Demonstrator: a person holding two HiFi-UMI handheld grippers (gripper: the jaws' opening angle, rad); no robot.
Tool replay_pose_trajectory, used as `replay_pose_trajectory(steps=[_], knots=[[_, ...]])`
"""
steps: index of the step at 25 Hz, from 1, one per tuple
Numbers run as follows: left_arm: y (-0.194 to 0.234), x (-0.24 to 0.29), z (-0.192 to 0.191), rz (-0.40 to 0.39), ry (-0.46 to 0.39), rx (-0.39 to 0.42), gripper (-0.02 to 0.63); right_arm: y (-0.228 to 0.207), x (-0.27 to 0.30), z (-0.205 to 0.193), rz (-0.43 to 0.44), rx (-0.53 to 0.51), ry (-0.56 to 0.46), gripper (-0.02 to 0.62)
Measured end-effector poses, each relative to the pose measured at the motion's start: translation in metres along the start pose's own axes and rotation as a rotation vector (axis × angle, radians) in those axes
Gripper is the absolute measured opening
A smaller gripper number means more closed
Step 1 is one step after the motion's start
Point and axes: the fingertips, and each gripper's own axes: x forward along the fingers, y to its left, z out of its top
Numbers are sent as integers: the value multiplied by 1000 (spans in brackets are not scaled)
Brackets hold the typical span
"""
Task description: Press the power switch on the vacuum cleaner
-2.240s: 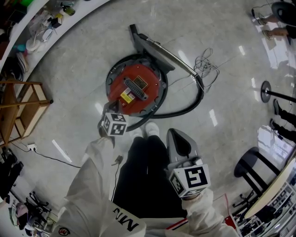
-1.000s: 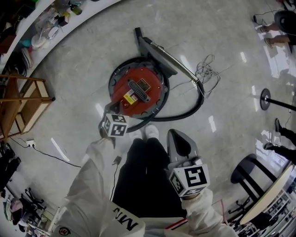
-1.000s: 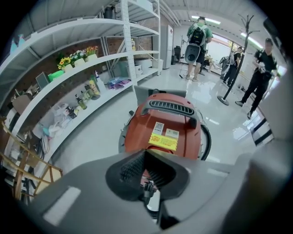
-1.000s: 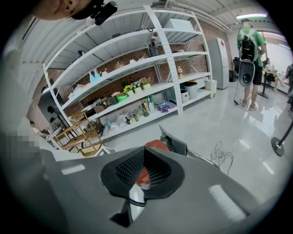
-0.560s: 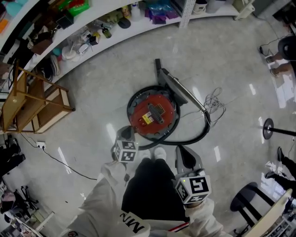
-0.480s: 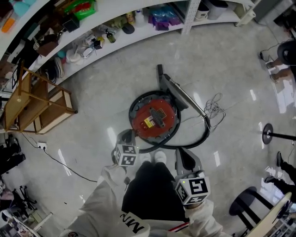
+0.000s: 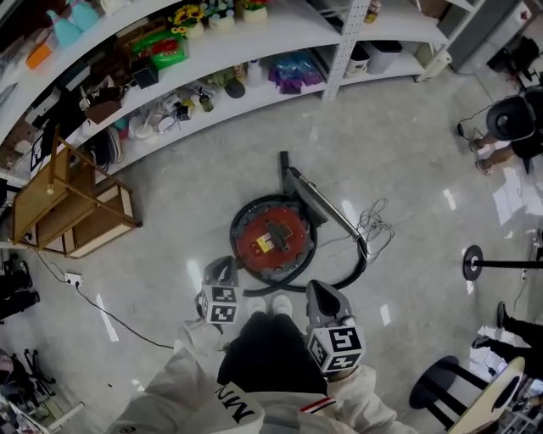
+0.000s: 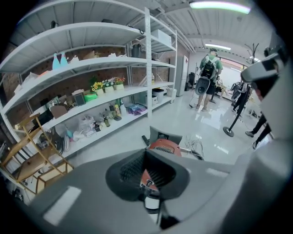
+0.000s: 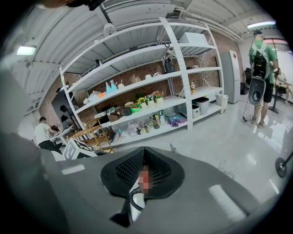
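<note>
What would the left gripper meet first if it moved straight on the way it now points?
The left gripper would probably meet the red vacuum cleaner first, though depth is unclear.

A glossy pale floor (image 7: 170,195) filled most of the head view, and tube lights (image 8: 219,5) shone on the ceiling. White shelving (image 7: 288,25) crowded with small goods curved along the top, backed by a brick wall (image 9: 142,75). A wooden rack (image 7: 72,199) stood at the left edge, and a black round-based stand (image 7: 472,264) at the right.
</note>
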Motion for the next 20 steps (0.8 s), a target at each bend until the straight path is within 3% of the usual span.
replay_pose_trajectory(steps=[8,20], knots=[[-4,-41,13,-10,-24,-23,0,3,-19,14,-11,-19,-4,2],[13,-99,71,33,-128,-26,0,4,-34,40,-11,-45,-44,2]])
